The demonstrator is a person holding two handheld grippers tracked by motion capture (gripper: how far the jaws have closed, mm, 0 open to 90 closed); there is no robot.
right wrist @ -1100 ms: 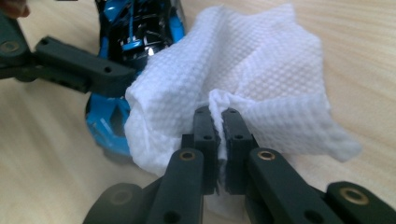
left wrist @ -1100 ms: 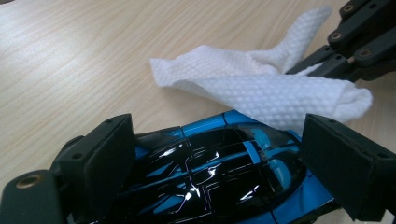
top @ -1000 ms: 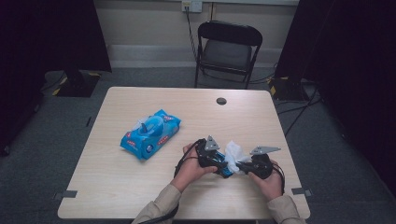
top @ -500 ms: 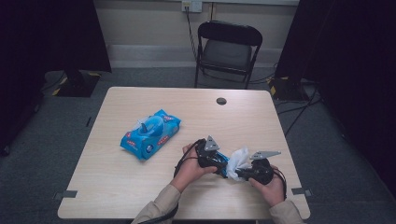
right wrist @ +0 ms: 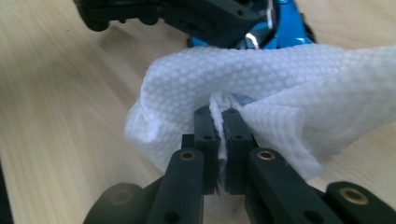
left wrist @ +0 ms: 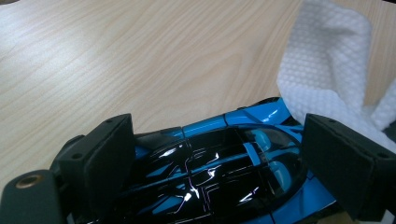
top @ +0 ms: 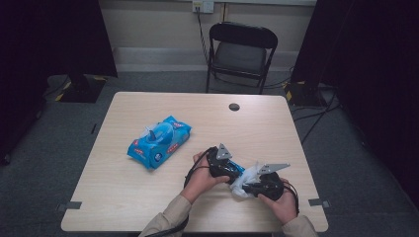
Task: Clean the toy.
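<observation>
A glossy blue and black toy car sits clamped between the two pads of my left gripper, low over the table near its front right. From above, the left gripper holds the car with its nose toward the right hand. My right gripper is shut on a bunched white wet wipe, which drapes against the car's end. The wipe lies between the two grippers, and the right gripper is just behind it. The wipe's edge rises beside the left gripper's right pad.
A blue pack of wipes lies left of centre on the light wooden table. A small dark round disc sits near the far edge. A black folding chair stands beyond the table.
The right gripper and the wipe have slid a little toward the table's near edge along the car. The left gripper and car have stayed almost still.
</observation>
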